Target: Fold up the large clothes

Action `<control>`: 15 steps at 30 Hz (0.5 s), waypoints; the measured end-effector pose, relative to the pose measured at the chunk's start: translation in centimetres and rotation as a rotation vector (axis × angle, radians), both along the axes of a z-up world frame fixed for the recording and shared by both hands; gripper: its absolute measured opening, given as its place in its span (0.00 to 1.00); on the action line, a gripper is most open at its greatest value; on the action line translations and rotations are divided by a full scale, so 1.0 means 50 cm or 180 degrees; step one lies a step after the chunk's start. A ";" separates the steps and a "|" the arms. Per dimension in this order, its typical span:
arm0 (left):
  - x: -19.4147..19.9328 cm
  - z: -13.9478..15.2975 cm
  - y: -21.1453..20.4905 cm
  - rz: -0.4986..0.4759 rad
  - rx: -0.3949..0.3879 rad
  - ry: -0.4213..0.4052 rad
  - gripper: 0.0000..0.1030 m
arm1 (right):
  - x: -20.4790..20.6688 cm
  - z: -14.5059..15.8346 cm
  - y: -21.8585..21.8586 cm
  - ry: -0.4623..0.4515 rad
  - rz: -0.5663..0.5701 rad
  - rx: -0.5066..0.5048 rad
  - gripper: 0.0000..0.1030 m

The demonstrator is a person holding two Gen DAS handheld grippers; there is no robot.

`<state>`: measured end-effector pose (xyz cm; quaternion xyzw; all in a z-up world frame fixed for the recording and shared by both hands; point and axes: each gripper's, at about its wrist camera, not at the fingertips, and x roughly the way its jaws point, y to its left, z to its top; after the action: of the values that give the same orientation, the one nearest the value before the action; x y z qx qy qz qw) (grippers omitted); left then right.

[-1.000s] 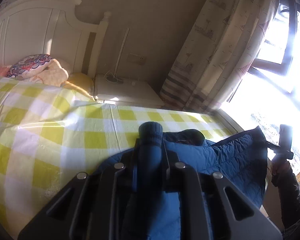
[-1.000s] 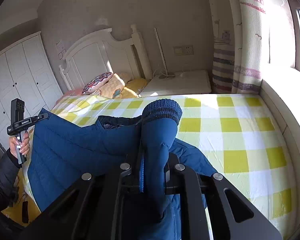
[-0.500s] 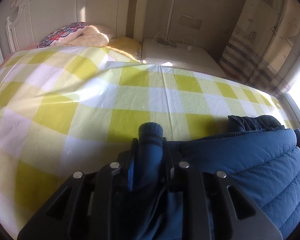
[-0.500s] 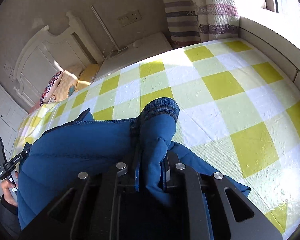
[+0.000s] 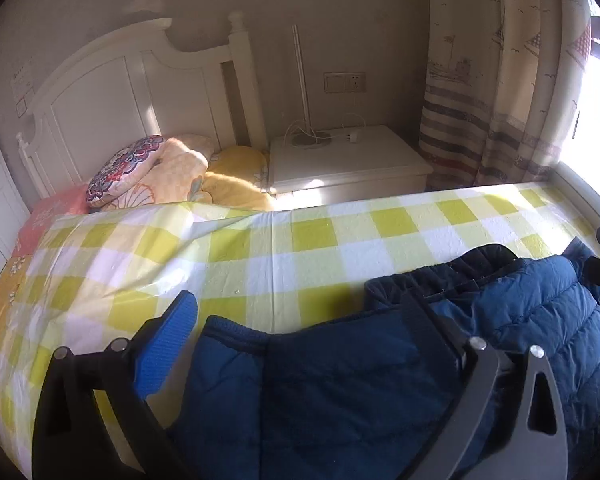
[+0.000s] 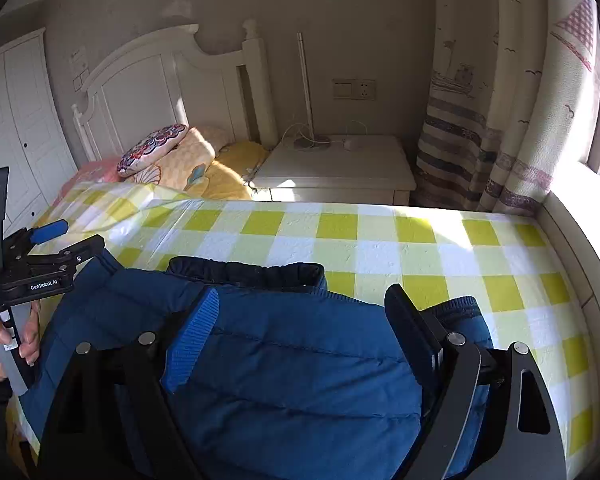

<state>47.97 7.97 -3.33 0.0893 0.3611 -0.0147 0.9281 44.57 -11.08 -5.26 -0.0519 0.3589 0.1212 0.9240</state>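
Both jaws are opening: left gripper (image 5: 300, 320) and right gripper (image 6: 300, 312) straddle the blue jacket (image 6: 300, 360), gripping nothing, its collar at 12 o'clock, probably flat for folding.

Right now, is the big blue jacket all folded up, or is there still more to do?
Not finished yet. Done: the blue jacket lies on the checked sheet with both sleeves brought up onto it, cuffs near the collar. In hand: nothing is gripped; the left gripper and right gripper are opening, pads clear of the cloth. Left: the body still looks long, so it probably needs folding over.
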 end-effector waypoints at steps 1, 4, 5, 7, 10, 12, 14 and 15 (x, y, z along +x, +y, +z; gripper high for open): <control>0.012 -0.020 -0.024 -0.0059 0.0117 0.0073 0.97 | 0.014 -0.018 0.027 0.0093 0.0060 -0.0101 0.79; 0.049 -0.104 -0.053 -0.0065 0.0352 0.0436 0.98 | 0.053 -0.089 0.046 0.0402 0.0017 -0.0217 0.74; 0.059 -0.128 -0.047 -0.0081 0.0269 0.0555 0.98 | 0.065 -0.116 0.041 0.0516 0.0004 -0.0182 0.74; 0.071 -0.151 -0.019 -0.0055 -0.0010 0.0633 0.98 | 0.074 -0.138 0.030 0.0582 -0.0022 -0.0072 0.76; 0.080 -0.165 0.005 -0.0045 -0.0295 0.0702 0.98 | 0.068 -0.145 0.040 0.0527 -0.0025 -0.0153 0.79; 0.082 -0.171 0.013 -0.0045 -0.0405 0.0713 0.98 | 0.067 -0.149 0.042 0.0516 -0.0028 -0.0136 0.80; 0.082 -0.173 0.018 -0.0038 -0.0472 0.0699 0.98 | 0.071 -0.151 0.033 0.0539 -0.0040 -0.0016 0.82; 0.081 -0.173 0.018 -0.0031 -0.0484 0.0684 0.98 | 0.072 -0.153 0.030 0.0539 -0.0049 0.0024 0.82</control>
<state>52.02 8.87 -11.99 0.0183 0.4559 -0.0561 0.8881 48.18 -9.59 -12.92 -0.0353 0.4357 0.1194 0.8914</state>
